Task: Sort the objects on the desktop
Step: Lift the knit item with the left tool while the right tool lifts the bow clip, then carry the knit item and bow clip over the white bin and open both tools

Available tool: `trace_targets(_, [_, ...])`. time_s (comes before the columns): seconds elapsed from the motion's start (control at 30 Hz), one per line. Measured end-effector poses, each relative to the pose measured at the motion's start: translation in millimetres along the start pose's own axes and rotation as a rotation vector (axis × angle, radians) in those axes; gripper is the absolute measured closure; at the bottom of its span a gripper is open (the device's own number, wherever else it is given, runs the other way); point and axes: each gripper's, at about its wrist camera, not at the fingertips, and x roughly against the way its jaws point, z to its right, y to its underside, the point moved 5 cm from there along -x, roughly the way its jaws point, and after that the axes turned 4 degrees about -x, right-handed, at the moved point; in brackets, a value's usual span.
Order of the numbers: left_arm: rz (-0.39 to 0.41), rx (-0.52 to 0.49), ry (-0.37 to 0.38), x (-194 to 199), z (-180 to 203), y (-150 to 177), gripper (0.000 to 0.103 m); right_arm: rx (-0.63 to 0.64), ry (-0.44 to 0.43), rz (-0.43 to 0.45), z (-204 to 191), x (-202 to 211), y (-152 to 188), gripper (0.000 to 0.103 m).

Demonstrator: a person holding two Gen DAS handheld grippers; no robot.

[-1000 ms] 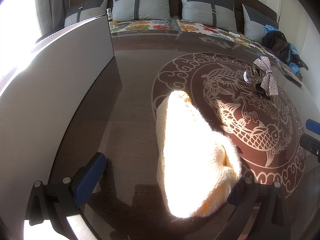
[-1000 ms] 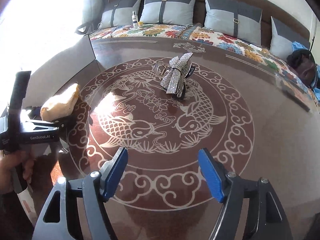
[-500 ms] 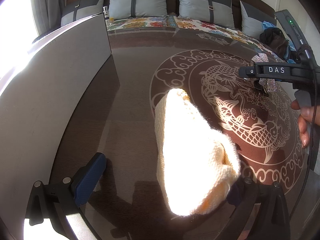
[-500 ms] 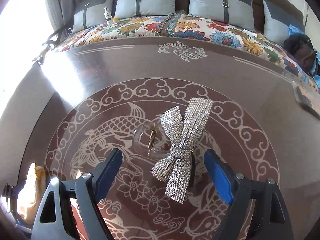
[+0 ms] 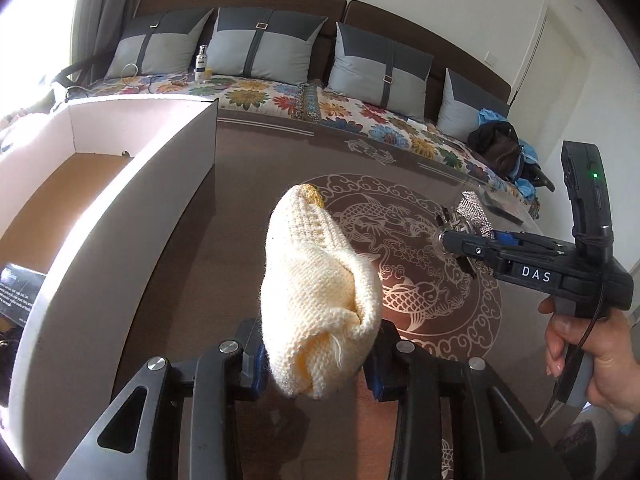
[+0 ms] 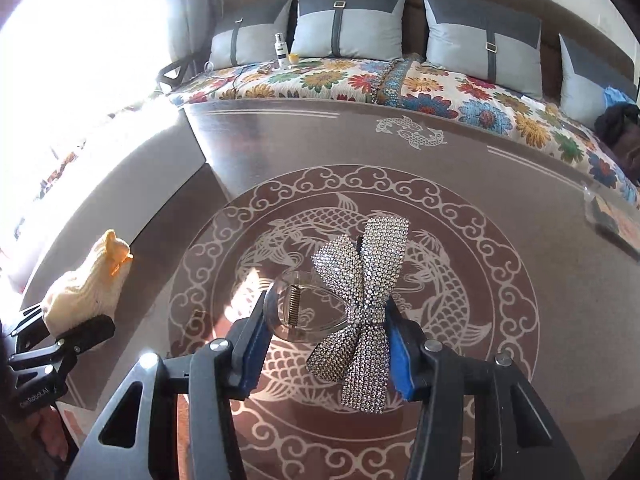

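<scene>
The left gripper (image 5: pixel 316 360) is closing on the knitted toy (image 5: pixel 320 300), its long axis pointing ahead. The open box (image 5: pixel 132 208) lies left. The right gripper (image 6: pixel 326 350) is closing on the rhinestone bow clip (image 6: pixel 360 312).

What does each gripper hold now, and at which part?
Left gripper, closing, grips the knitted corn toy at its lower end. Right gripper, closing, clamps the rhinestone bow hair clip across its middle.

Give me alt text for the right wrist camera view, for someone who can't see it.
The right gripper is closing its blue-padded jaws on a rhinestone bow hair clip with a clear claw, above a brown table patterned with koi fish. At far left, the left gripper holds a cream knitted item; a floral sofa with grey cushions sits behind.
</scene>
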Motion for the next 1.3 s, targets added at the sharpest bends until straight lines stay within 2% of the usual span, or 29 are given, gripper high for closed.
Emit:
trace_targets(0.13, [0.063,0.032,-0.052,62,-52,-22,0.066,0.090,-0.108,0.055,-75,34,-16,0.052])
trace_targets(0.27, [0.056,0.111,-0.174,104,-144,-35,0.066,0.175,-0.270,0.082,-183,51,-36,0.052])
trace_targets(0.4, [-0.048,0.187,-0.285,107,-234,-20,0.066,0.256,-0.391,0.063,-292,41,-44,0.052])
trace_targets(0.47, [-0.122,0.210,-0.322,97,-264,-4,0.066,0.299,-0.396,0.030,-335,23,-41,0.051])
trace_targets(0.57, [-0.212,0.256,-0.363,78,-288,18,0.063,0.355,-0.369,-0.050,-378,-13,-26,0.051])
trace_targets(0.63, [-0.247,0.274,-0.381,73,-295,28,0.057,0.375,-0.335,-0.133,-389,-37,-13,0.049])
trace_targets(0.67, [-0.254,0.279,-0.382,74,-296,31,0.046,0.378,-0.311,-0.168,-391,-47,-8,0.041])
trace_targets(0.7, [-0.249,0.282,-0.382,75,-296,32,0.034,0.375,-0.290,-0.196,-388,-54,-5,0.036])
trace_targets(0.73, [-0.228,0.279,-0.382,80,-295,31,0.030,0.365,-0.280,-0.212,-386,-56,-3,0.028])
trace_targets(0.8, [-0.184,0.269,-0.398,94,-290,26,0.022,0.337,-0.293,-0.205,-377,-48,-9,0.024])
trace_targets(0.87, [-0.166,0.263,-0.424,102,-286,21,0.021,0.321,-0.277,-0.180,-372,-33,-18,0.013])
trace_targets(0.97, [-0.144,0.271,-0.475,117,-276,15,0.020,0.282,-0.266,-0.142,-368,-7,-34,0.002])
trace_targets(1.07, [-0.139,0.256,-0.627,135,-270,10,0.015,0.236,-0.231,-0.127,-366,12,-43,0.000])
trace_targets(1.17, [-0.148,0.243,-0.677,149,-262,8,0.015,0.216,-0.182,-0.167,-365,18,-42,0.000])
trace_targets(1.3, [-0.221,0.217,-0.737,162,-248,11,0.015,0.146,-0.292,-0.219,-364,22,-32,0.000])
